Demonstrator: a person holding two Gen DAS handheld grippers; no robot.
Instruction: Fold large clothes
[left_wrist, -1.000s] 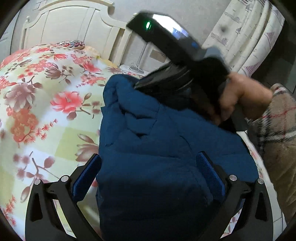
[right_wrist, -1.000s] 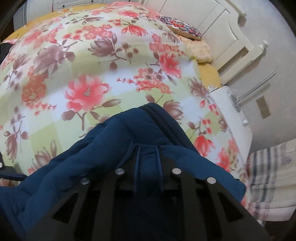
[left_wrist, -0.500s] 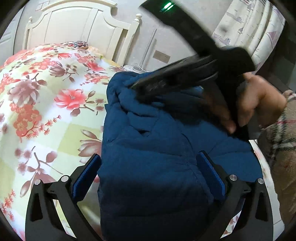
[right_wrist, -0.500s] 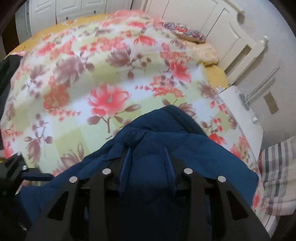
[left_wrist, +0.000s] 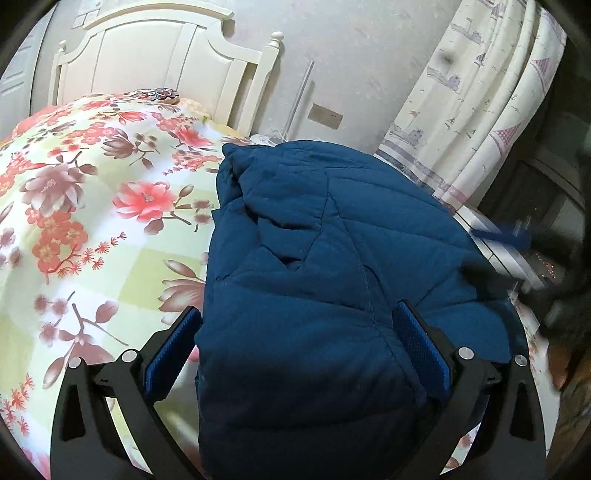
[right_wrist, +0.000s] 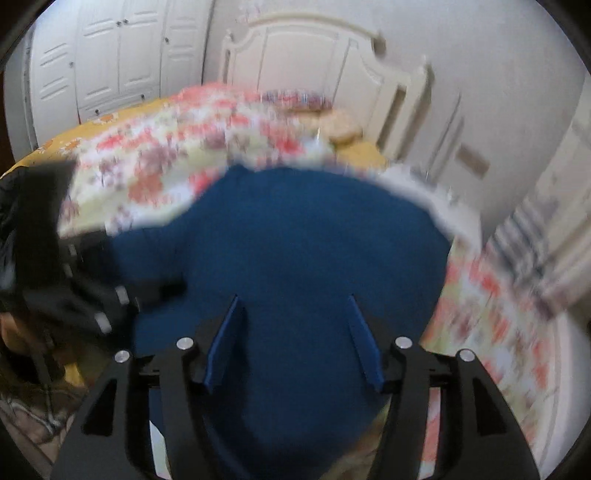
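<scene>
A blue quilted jacket (left_wrist: 317, 266) lies bundled on the bed, on top of a floral bedspread (left_wrist: 92, 206) of red and mauve blossoms on pale green and white squares. In the left wrist view the left hand-held gripper (left_wrist: 295, 347) has its jaws spread wide, one blue-padded finger on each side of the jacket's near end — the padded fabric fills the gap between them, yet the pads do not look pressed into it.

The right wrist view is smeared with motion blur (the bedspread pattern is streaked), but the right hand-held gripper (right_wrist: 293, 339) is plainly released too, its blue pads (right_wrist: 225, 343) standing apart above the jacket (right_wrist: 295, 236) with nothing pinched between them. The left hand-held gripper shows at that view's left edge as a dark shape (right_wrist: 92, 302) against the jacket's side.

Behind the bed stands a cream headboard (left_wrist: 155, 70), with a patterned pillow (left_wrist: 160, 95) at its foot — a printed curtain (left_wrist: 476, 99) hangs to the right.
</scene>
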